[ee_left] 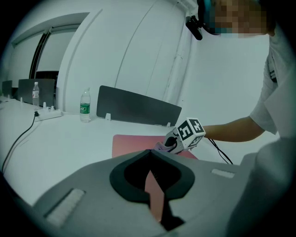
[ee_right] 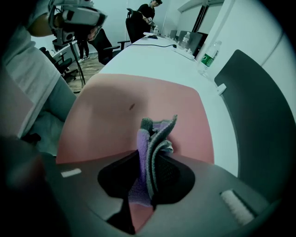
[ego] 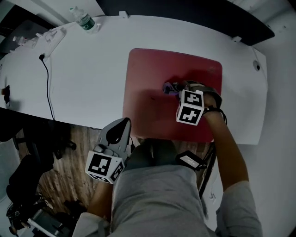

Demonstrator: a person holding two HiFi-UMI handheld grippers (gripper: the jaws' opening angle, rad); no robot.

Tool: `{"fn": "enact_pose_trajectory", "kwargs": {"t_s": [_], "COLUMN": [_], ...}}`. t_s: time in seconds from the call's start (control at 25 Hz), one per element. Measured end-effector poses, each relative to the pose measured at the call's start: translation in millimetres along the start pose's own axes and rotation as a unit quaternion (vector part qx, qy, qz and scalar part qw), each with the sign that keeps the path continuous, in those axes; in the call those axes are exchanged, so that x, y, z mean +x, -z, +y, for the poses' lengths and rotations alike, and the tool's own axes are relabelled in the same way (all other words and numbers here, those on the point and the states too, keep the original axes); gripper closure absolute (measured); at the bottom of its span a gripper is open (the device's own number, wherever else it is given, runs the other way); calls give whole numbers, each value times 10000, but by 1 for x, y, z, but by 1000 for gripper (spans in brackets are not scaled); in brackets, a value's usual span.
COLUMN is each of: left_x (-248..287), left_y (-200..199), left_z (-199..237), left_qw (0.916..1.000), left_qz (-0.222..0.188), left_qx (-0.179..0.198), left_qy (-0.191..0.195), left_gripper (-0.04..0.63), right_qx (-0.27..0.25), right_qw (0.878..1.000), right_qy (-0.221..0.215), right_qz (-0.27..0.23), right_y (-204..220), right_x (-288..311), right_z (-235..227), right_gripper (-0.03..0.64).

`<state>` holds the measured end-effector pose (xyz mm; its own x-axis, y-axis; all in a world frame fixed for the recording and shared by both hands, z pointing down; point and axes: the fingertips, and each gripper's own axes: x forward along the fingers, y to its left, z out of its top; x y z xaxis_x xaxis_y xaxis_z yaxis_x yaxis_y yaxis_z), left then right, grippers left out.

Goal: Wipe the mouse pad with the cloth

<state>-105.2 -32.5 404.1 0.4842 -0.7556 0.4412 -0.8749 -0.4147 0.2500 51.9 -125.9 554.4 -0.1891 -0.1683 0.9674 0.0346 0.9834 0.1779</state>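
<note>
Table (ego: 83, 78) white, red mouse pad (ego: 148, 74) on it; right gripper (ego: 170, 88) pinches cloth (ee_right: 155, 139) on pad; left gripper (ego: 121, 123) jaws together.

We see a white bench (ego: 88, 69) with a rounded near edge. A red pad (ego: 152, 74) lies flat on it, right of the middle, its near side close to the bench's near edge. At the far left corner a bottle (ego: 84, 20) stands upright. Just beside it lies a white power strip (ego: 51, 39), and a black cable (ego: 47, 88) runs from it across the top and over the near edge. Two small white clips (ego: 123, 14) sit along the far edge. Near the right end we make out a round grommet (ego: 256, 65).
</note>
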Motion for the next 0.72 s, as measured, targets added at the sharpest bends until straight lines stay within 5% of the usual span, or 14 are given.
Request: {"fn": "enact_pose_trajectory", "kwargs": {"t_s": [0.72], "left_x": [-79], "left_y": [61], "left_z": [-51], "left_qw": [9964], "left_qz": [-7], "left_qx": [259], "left_qy": [811], "left_gripper": [575], "right_qx": [303], "right_qw": [9991], "right_qy": [-276], "right_qz": [73], "right_y": [-25], "right_x": [-20], "right_z": [183], "right_gripper": [526]}}
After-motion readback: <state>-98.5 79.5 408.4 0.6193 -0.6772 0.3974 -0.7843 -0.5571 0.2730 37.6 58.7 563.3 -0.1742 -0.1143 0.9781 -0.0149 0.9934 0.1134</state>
